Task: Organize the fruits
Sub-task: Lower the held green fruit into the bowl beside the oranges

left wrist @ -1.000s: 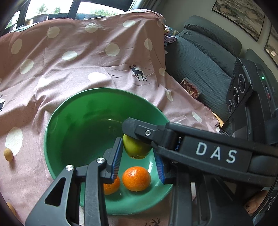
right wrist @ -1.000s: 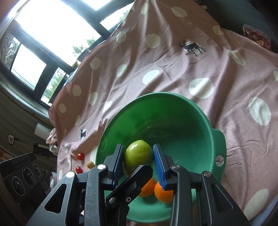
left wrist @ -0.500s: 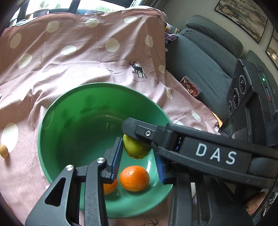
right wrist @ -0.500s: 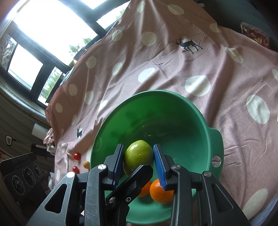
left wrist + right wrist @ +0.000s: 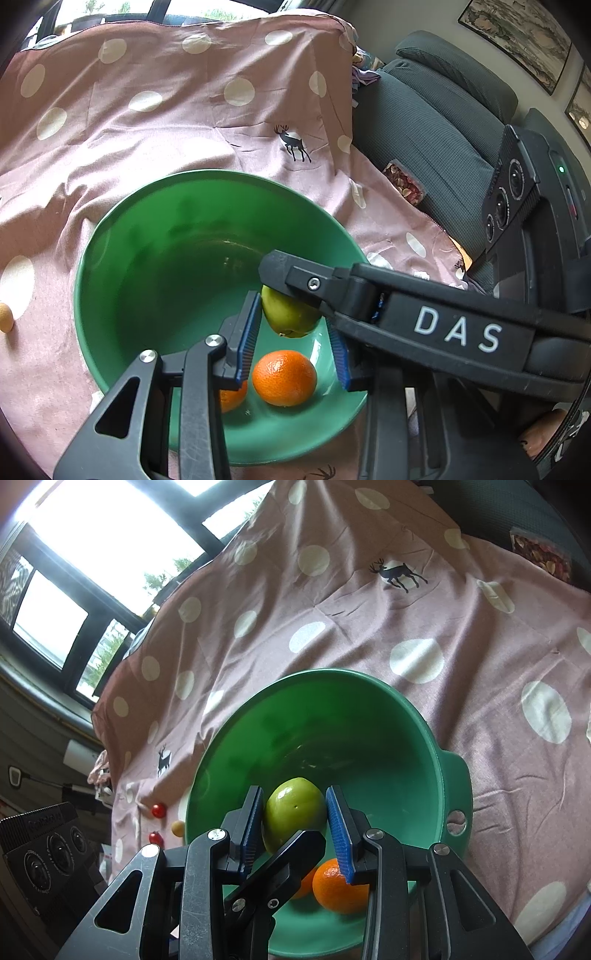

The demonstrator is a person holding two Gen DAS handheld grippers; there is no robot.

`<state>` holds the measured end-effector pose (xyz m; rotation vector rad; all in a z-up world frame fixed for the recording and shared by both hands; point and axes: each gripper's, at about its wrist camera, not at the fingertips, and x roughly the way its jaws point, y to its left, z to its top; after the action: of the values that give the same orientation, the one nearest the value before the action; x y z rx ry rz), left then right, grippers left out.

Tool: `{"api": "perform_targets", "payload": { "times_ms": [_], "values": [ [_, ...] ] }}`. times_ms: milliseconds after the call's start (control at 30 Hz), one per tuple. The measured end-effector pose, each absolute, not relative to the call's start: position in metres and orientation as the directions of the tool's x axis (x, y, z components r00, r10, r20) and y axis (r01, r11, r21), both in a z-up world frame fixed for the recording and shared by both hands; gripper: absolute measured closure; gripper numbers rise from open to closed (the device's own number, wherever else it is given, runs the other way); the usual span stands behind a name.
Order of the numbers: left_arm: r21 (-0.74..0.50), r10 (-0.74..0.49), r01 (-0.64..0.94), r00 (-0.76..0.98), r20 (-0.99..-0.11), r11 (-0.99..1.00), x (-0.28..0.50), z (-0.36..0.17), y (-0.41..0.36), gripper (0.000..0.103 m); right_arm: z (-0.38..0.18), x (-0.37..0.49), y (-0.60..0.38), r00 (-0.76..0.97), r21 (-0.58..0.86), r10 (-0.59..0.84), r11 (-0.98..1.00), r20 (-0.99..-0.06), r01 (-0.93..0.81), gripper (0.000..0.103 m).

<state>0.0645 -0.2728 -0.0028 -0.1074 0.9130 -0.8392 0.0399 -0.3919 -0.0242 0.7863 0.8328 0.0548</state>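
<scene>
A green bowl sits on a pink dotted cloth. My right gripper is shut on a green round fruit, with both blue pads pressed on its sides above the bowl's near part. In the left wrist view this fruit hangs under the right gripper's finger. My left gripper stands open just beneath, with nothing clamped. Two oranges lie on the bowl's floor. One left finger crosses in front of the bowl in the right wrist view.
A small yellowish fruit lies on the cloth left of the bowl. Two cherry tomatoes and a small yellow fruit lie beside the bowl. A grey sofa with a snack packet stands to the right.
</scene>
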Motion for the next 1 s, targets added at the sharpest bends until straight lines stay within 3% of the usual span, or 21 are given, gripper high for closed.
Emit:
{"api": "perform_targets", "payload": {
  "times_ms": [1000],
  "values": [
    [-0.424,-0.681,0.594,0.308,-0.665,0.683,0.0624,-0.0065,-0.2797,0.068,-0.0277,0.0398,-0.3936,0.679,0.627,0.321,0.734,-0.66,0.262,0.064]
  ]
}}
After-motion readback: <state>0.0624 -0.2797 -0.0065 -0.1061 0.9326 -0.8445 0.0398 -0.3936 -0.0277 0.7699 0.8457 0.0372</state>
